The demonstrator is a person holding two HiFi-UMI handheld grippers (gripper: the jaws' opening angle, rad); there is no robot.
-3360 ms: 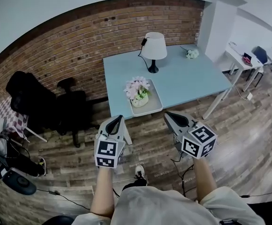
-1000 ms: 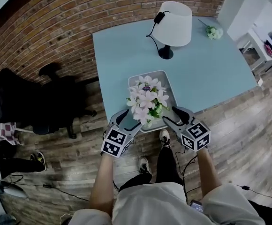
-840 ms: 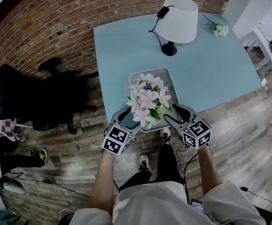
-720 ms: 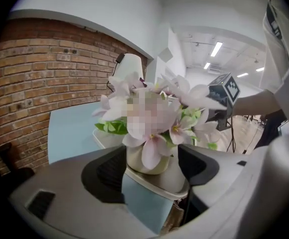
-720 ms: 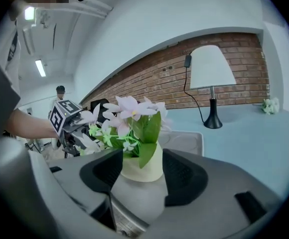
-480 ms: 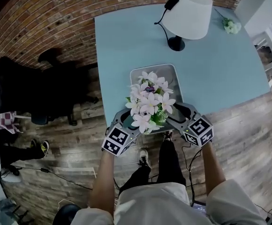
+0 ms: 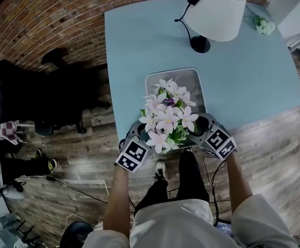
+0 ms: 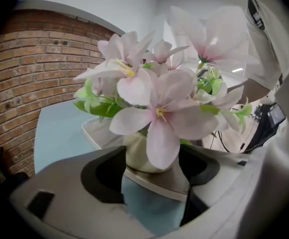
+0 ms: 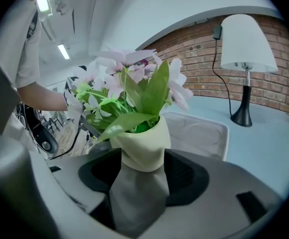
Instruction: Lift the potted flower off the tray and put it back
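Grey left tool [image 7: 138,133] and right tool [image 7: 200,124]: both gape, the right's jaws having just opened wide. The cream pot [image 9: 142,143] stands between each pair, ungripped.
Potted flower [image 7: 166,120]: on the near end of the tray [image 7: 185,78], blue bench [image 7: 139,45].
Handling: probably light, top-heavy, pot seemingly cloth-wrapped, petals fragile. Grip low on the pot's sides.
Long axis upright, blooms up.

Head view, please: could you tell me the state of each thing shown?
Tray: flat on the table.
Potted flower: upright on the tray's near end.
Lamp: upright.
Left gripper: open, potted flower at its jaws.
Right gripper: open, jaws just opened wider, potted flower between them.
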